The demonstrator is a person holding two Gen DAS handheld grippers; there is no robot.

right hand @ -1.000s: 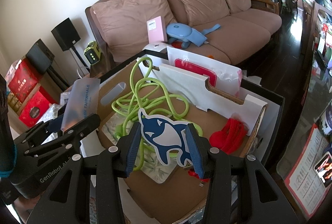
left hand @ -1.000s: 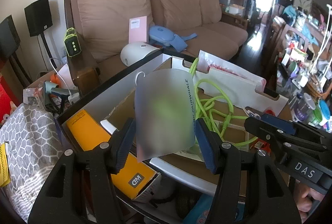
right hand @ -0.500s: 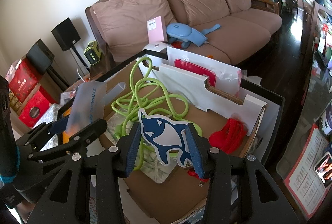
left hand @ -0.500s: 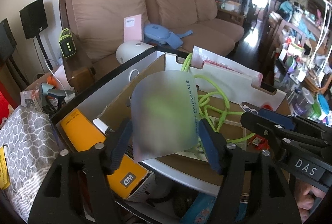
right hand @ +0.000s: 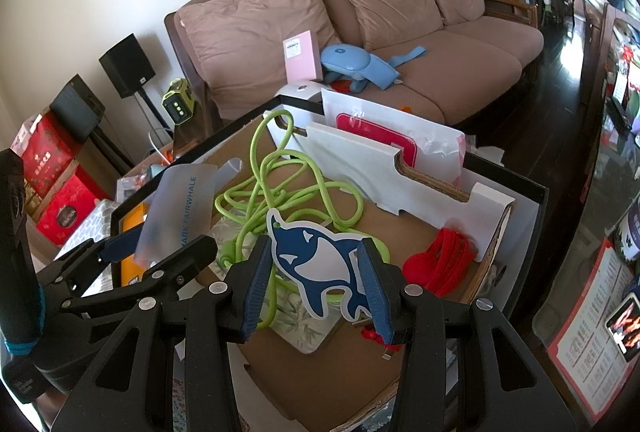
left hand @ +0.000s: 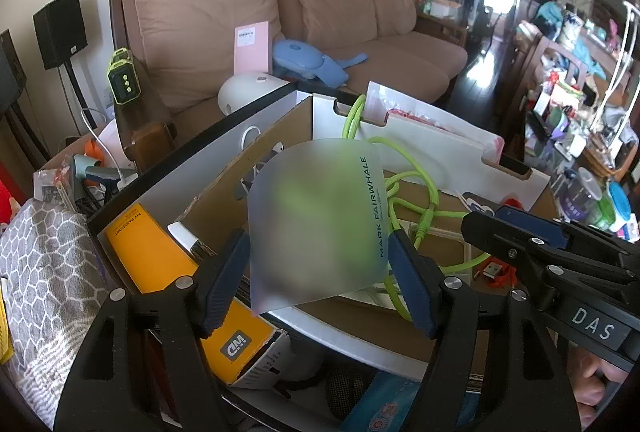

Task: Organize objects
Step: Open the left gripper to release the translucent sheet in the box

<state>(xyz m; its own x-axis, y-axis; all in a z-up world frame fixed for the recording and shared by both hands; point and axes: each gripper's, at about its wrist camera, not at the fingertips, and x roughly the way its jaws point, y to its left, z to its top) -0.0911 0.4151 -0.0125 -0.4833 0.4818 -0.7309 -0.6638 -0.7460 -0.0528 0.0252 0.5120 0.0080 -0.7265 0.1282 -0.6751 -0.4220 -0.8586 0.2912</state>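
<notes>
A release is in hand. The left gripper (left hand: pixel 320 272) is held over the box (left hand: pixel 224 140), and its jaws are opening around a frosted sleeve (left hand: pixel 316 228) printed with a brand name. The sleeve sits between the pads; the right pad appears to touch its edge, while a gap shows at the left pad, so the grip is judged to be let go. Below it lie a yellow carton (left hand: pixel 160 264) in the box's side slot and a green cord (left hand: pixel 412 192) on the cardboard insert.

The right gripper (right hand: pixel 318 280) is clamped on a whale tag (right hand: pixel 320 268), held above the cord and a red cord (right hand: pixel 440 264).

Next, the sleeve likely needs to be dropped clear into its compartment and the left gripper withdrawn without snagging it; then the tag is to be placed.
</notes>
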